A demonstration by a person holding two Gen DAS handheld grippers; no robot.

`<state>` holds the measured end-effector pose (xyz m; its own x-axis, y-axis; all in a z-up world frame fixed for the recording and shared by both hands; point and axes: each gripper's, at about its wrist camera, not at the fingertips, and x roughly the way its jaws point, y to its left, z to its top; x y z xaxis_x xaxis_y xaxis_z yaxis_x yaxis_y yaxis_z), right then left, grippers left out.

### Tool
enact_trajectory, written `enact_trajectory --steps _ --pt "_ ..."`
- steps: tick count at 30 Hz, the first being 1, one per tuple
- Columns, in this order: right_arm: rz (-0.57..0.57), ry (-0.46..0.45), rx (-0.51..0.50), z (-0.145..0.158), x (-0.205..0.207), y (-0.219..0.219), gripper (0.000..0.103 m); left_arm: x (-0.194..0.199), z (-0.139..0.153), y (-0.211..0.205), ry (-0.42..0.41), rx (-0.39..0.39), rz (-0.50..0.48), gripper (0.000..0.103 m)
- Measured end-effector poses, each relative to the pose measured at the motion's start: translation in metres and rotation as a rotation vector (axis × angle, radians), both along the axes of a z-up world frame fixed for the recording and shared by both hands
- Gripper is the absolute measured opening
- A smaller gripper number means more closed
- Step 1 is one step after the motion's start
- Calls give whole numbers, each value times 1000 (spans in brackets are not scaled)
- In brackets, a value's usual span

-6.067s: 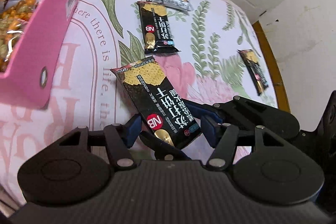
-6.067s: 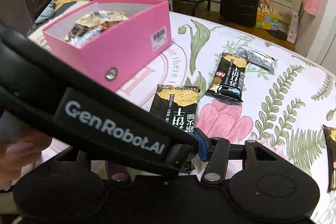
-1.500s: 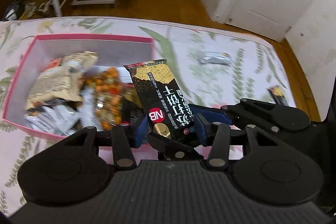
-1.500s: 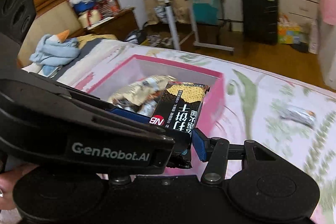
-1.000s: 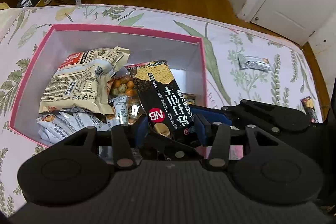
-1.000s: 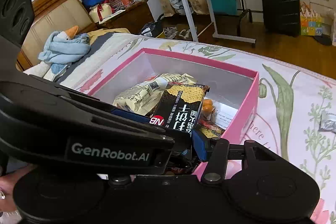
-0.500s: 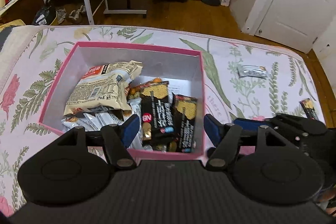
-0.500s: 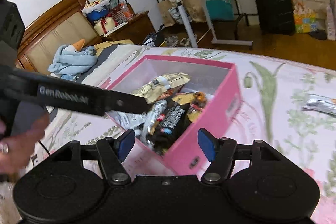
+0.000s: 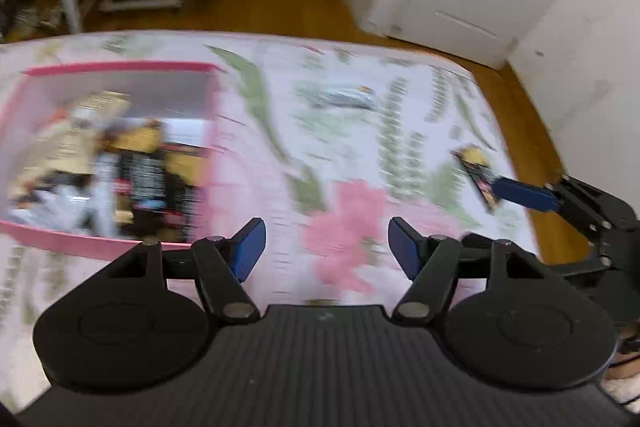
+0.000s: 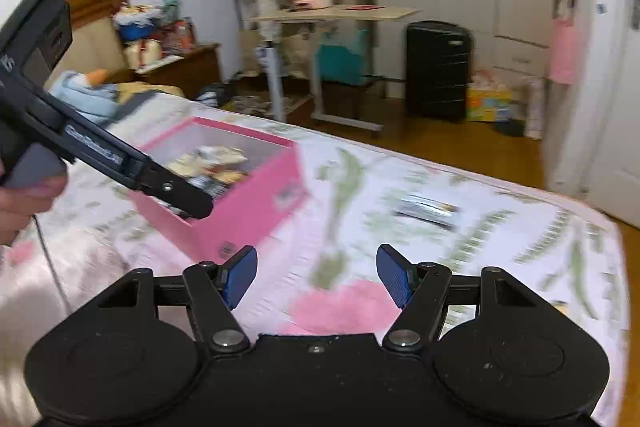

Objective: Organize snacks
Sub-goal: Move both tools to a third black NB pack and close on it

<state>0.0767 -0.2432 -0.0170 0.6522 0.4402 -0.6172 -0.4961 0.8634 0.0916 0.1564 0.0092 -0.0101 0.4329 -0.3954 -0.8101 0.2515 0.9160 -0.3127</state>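
Observation:
A pink box [image 9: 120, 69] holds several snack packets, among them black cracker packs [image 9: 148, 175]; it also shows in the right wrist view [image 10: 248, 203]. My left gripper [image 9: 326, 247] is open and empty above the floral cloth, right of the box. My right gripper [image 10: 316, 273] is open and empty, right of the box. A silver packet [image 9: 346, 98] lies on the cloth; it also shows in the right wrist view [image 10: 426, 211]. A black cracker pack [image 9: 478, 173] lies near the right edge. Both views are blurred by motion.
The floral cloth [image 9: 352, 155] covers a bed that ends at a wooden floor [image 9: 280, 7]. The other gripper's blue finger [image 9: 524, 193] reaches in at the right. A desk [image 10: 336, 13] and a black suitcase [image 10: 436, 67] stand behind.
My left gripper let go of the black cracker pack into the pink box, opened, and swung right. My right gripper also pulled back and turned right, away from the box.

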Motion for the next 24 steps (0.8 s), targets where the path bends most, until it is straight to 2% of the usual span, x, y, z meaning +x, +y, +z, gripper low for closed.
enact_trajectory --steps 4,7,11,14,18,24 --pt "-77 -10 25 -21 -1 -42 73 5 -17 -54 4 -2 -72 67" --pt "-168 -18 62 -42 2 -76 86 12 -32 -88 -2 -12 -107 67" --pt "-256 -15 47 -71 15 -111 86 22 -53 -131 -35 -20 -136 67" --pt "-300 -13 15 -94 29 -133 86 33 -69 -159 -29 -41 -153 67" --pt "-330 6 -1 -118 45 -158 86 46 -89 -192 -1 -54 -193 67" --pt "-289 30 -60 -137 61 -169 86 61 -113 -231 -3 -57 -220 67"
